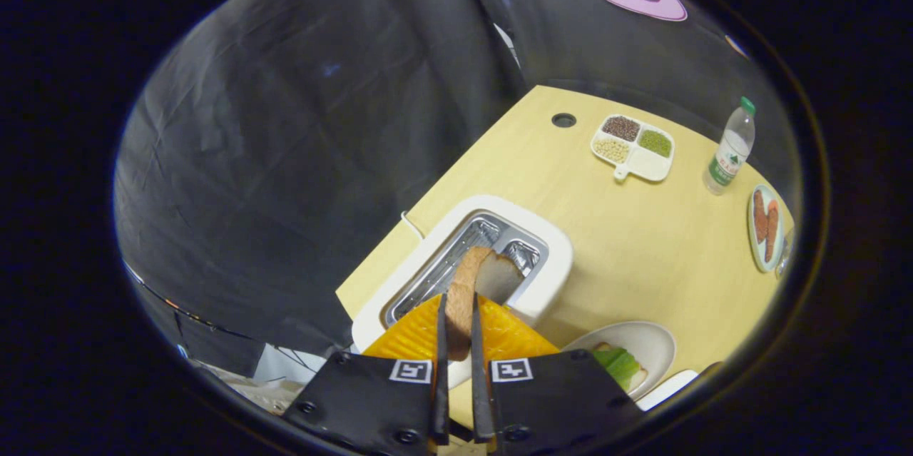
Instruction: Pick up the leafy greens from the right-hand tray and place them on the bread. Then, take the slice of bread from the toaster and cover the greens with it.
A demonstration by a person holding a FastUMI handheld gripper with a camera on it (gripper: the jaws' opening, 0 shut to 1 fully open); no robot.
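My gripper (458, 324) is shut on a slice of bread (476, 285), holding it edge-on between both fingers, lifted above the white toaster (549, 256). The toaster's metal slots lie open just beyond the slice. To the right of the fingers sits a white plate (653, 342) carrying a slice of bread (637, 379) with leafy greens (619, 365) lying on top of it. Part of that plate is hidden behind the right finger's body.
A wooden table (635, 242) carries a white divided dish (633, 147) of beans and grains, a plastic water bottle (730, 149), and a plate with sausages (765, 226) at the far right. A white tray edge (667, 389) shows beside the plate. A cable hole (563, 120) lies near the table's far edge.
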